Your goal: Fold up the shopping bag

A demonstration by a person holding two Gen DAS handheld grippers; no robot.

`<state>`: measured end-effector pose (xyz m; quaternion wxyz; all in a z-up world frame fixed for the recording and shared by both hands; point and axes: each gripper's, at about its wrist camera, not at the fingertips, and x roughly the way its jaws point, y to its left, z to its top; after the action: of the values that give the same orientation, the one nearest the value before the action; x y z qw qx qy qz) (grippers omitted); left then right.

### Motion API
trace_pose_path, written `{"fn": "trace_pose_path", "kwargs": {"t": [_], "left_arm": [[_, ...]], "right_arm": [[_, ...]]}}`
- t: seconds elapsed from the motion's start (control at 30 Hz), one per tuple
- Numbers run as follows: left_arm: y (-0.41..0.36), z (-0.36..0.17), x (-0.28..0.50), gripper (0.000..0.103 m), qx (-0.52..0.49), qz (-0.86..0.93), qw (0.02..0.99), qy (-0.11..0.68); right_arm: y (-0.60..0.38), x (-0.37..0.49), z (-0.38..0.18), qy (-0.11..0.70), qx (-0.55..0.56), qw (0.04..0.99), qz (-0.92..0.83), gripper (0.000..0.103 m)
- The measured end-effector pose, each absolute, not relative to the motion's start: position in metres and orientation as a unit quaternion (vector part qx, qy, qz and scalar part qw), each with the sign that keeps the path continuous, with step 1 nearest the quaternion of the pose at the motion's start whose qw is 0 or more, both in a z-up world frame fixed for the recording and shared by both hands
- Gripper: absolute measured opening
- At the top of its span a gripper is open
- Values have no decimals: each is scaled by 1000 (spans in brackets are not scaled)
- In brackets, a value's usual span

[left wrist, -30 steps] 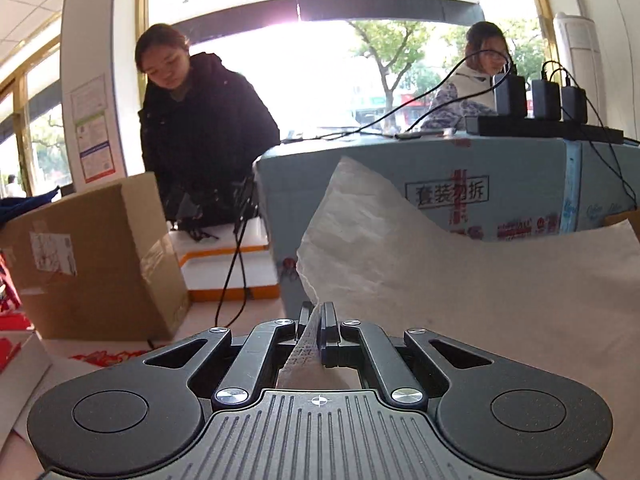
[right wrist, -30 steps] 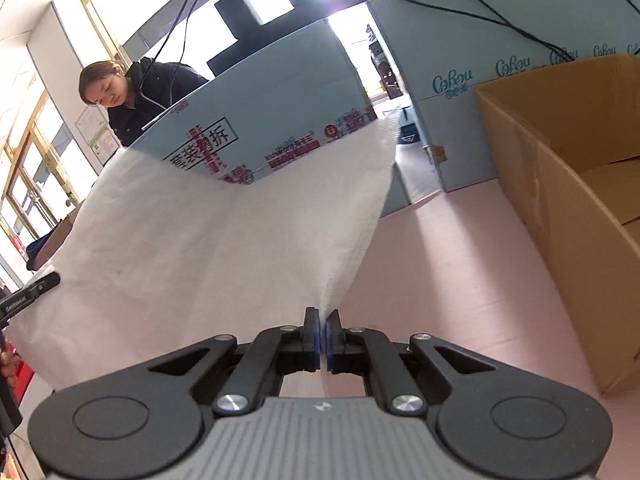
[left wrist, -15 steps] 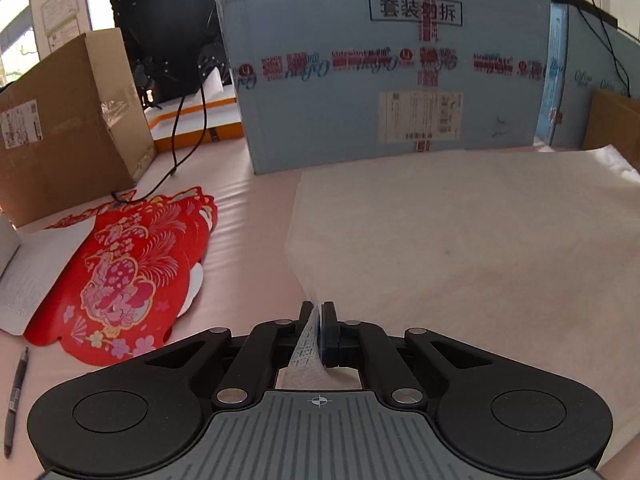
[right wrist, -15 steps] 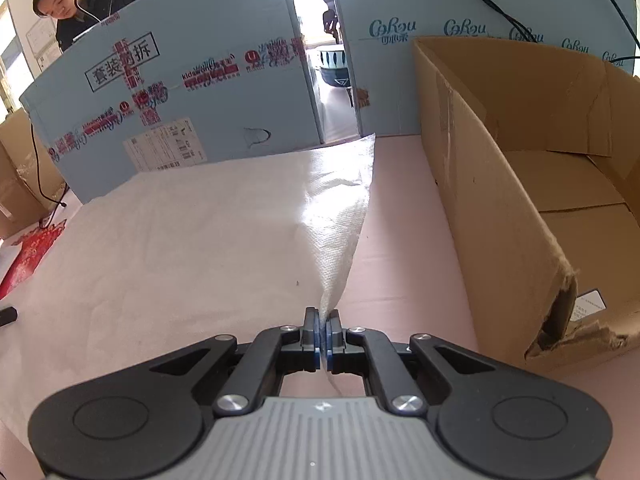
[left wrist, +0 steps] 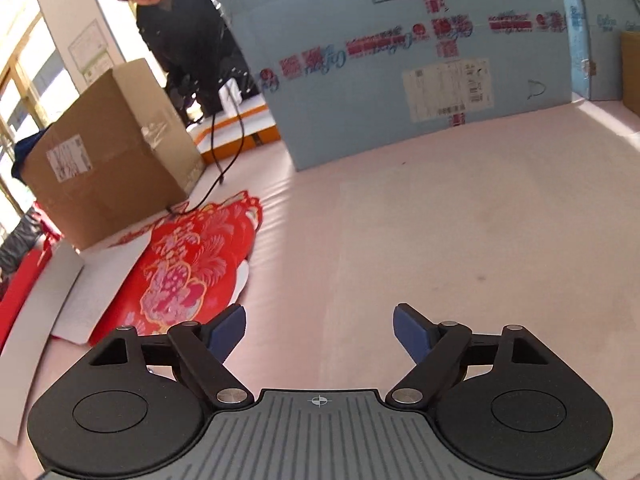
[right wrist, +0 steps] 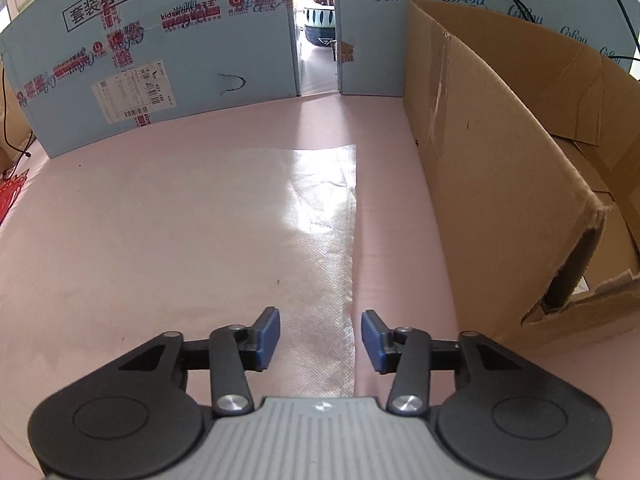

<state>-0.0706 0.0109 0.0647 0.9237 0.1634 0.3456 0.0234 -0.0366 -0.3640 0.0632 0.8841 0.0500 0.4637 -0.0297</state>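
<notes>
Two tools, left tool (left wrist: 319, 330) and right tool (right wrist: 320, 338), are opening, released above the flat shopping bag (right wrist: 168, 240) on the pink counter (right wrist: 392, 248); its right edge nears a cardboard box (right wrist: 500, 184).

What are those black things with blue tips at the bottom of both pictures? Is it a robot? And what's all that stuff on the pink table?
No robot here. A person holds one pair of tongs in each hand, and a small camera on each looks forward past its tips. One picture comes from the left tongs, the other from the right tongs. Both are opening, and nothing is pinched between the blue tips. A pale shopping bag lies flat on the pink table under the right tongs; they are meant to fold it. To the left lies a red paper decoration. Blue boxes stand at the back and a brown box on the right. Another person stands behind.
</notes>
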Motion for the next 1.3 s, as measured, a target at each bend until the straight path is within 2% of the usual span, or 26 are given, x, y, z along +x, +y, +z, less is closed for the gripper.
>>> {"fn": "trace_pose_path", "kwargs": {"t": [0.17, 0.27, 0.33, 0.47, 0.73, 0.93, 0.97, 1.03, 1.07, 1.13, 1.2, 1.3], "left_arm": [[-30, 62, -89, 85, 137, -124, 909, 375], [-51, 44, -95, 86, 161, -165, 889, 395], [-59, 28, -96, 86, 183, -175, 872, 419], [-59, 19, -102, 98, 193, -169, 869, 422], [-58, 15, -104, 100, 197, -160, 873, 416], [-58, 13, -106, 101, 191, -156, 878, 411], [-58, 13, -106, 101, 191, -156, 878, 410], [-58, 12, -106, 101, 190, -156, 879, 408], [-58, 12, -106, 102, 189, -157, 879, 408], [-57, 12, -105, 102, 186, -159, 880, 408], [-55, 12, -103, 102, 179, -163, 879, 410], [-51, 12, -99, 102, 169, -167, 880, 412]], "right_arm": [[-358, -49, 79, 471, 65, 879, -33, 52], [-358, -63, 88, 478, 85, 874, -32, 59], [-366, -75, 90, 485, 102, 868, -42, 61], [-384, -100, 88, 496, 147, 854, -52, 60], [-391, -136, 69, 541, 229, 807, -66, 58], [-374, -147, 64, 516, 253, 813, -91, 59], [-373, -148, 64, 511, 258, 815, -93, 57], [-365, -148, 64, 505, 249, 821, -97, 41], [-361, -148, 64, 503, 242, 824, -95, 37], [-356, -148, 65, 494, 245, 830, -82, 6], [-354, -148, 69, 473, 264, 837, -69, 6], [-340, -144, 87, 441, 230, 866, -41, 5]]}}
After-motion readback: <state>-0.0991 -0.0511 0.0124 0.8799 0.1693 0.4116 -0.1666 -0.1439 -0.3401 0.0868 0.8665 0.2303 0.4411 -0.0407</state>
